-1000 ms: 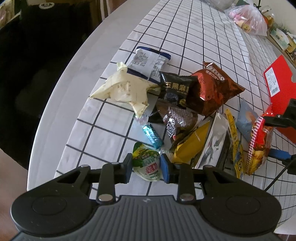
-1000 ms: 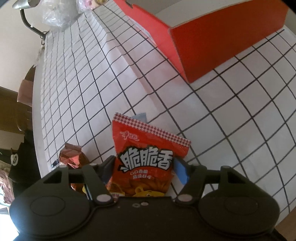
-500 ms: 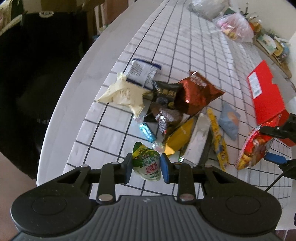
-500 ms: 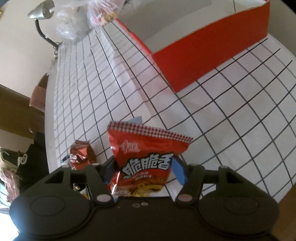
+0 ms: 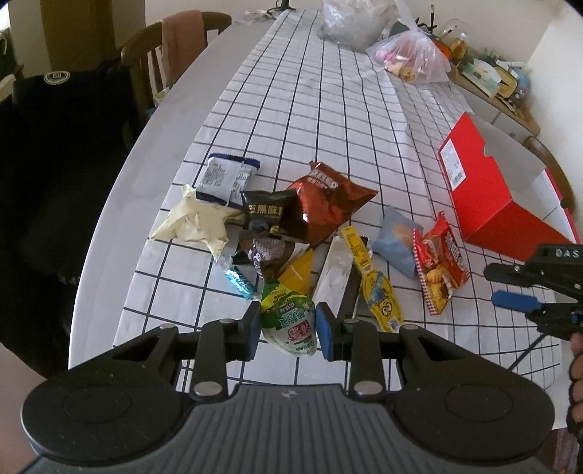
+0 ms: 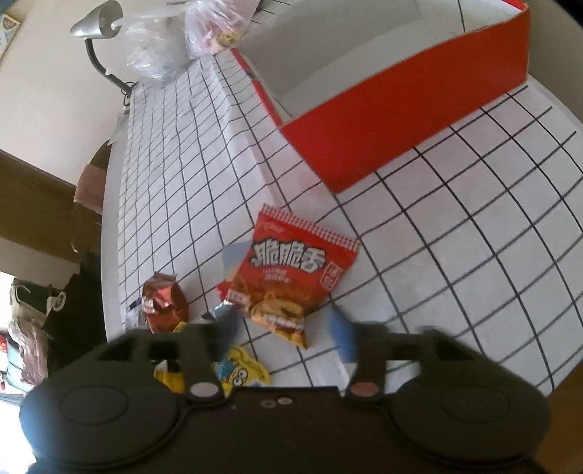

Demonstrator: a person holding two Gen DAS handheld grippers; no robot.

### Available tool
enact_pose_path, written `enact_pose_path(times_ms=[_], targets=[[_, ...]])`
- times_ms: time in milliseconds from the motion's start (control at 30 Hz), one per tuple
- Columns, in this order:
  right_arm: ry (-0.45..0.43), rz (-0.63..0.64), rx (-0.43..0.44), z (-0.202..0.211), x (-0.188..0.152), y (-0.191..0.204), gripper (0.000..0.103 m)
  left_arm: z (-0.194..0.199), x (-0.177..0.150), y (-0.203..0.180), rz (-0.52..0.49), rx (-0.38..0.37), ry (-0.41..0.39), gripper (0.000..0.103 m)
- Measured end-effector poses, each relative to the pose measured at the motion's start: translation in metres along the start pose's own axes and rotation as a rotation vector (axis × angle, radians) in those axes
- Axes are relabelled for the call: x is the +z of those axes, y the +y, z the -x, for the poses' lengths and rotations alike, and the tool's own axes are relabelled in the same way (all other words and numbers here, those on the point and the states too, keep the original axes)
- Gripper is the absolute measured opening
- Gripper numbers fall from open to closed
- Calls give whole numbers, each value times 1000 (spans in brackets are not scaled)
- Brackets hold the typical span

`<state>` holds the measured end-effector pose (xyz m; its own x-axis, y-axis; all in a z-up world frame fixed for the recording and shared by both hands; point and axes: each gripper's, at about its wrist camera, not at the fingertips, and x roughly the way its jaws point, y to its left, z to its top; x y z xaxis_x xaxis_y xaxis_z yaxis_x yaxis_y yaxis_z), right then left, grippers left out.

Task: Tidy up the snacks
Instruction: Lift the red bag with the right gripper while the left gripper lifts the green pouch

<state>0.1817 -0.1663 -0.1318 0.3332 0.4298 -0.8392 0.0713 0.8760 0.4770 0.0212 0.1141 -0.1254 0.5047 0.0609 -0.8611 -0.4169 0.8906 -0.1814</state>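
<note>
My left gripper (image 5: 288, 328) is shut on a green and white jelly pouch (image 5: 291, 317), held above the checked tablecloth (image 5: 291, 109). Beyond it lies the snack pile, with a brown foil bag (image 5: 320, 204) and a cream packet (image 5: 193, 218). My right gripper (image 6: 284, 333) has its jaws opening. The red crisp packet (image 6: 291, 269) lies loose on the cloth ahead of them, touching neither pad, short of the open red box (image 6: 400, 120). In the left wrist view the same packet (image 5: 439, 260) sits beside a pale blue packet (image 5: 397, 240), left of the right gripper (image 5: 510, 286).
Plastic bags (image 5: 411, 58) sit at the table's far end, near a silver lamp (image 6: 98, 25). A wooden chair (image 5: 171, 43) stands off the left edge. A yellow cartoon packet (image 6: 240, 375) lies under my right gripper. The red box (image 5: 484, 197) stands at the right.
The right gripper's jaws have spread and let the red crisp packet go; it now rests on the cloth. The left gripper has risen with the jelly pouch, showing more of the table.
</note>
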Motion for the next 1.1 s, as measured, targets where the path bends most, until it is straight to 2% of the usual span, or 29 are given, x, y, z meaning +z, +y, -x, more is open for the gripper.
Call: enact_pose_path(times_ms=[67,133,467,533,733,800,900,1100], targets=[[-21,-8,-29,-2,4,0,90,2,2,0,14,6,-6,31],[13,-35,-10,-13,12,-3,92,3,2,0,41,5,-2,31],[52,-52,-87,-65,29,21,92,3,-4,-6,59,27,5,31],[60,-49,-124,-73,31,25,90,5,-5,-4,63,28,3,31],[42,-50,-200,-85,28,31,83,5,-5,3,79,33,4,31],[36,-36,-216,-87,27,35,75,5,-6,5,81,33,3,31],[22,-15,-220,-83,27,36,67,4,-5,8,85,30,5,31],[-2,-8,-177,-69,21,27,59,2,-4,9,82,22,10,31]])
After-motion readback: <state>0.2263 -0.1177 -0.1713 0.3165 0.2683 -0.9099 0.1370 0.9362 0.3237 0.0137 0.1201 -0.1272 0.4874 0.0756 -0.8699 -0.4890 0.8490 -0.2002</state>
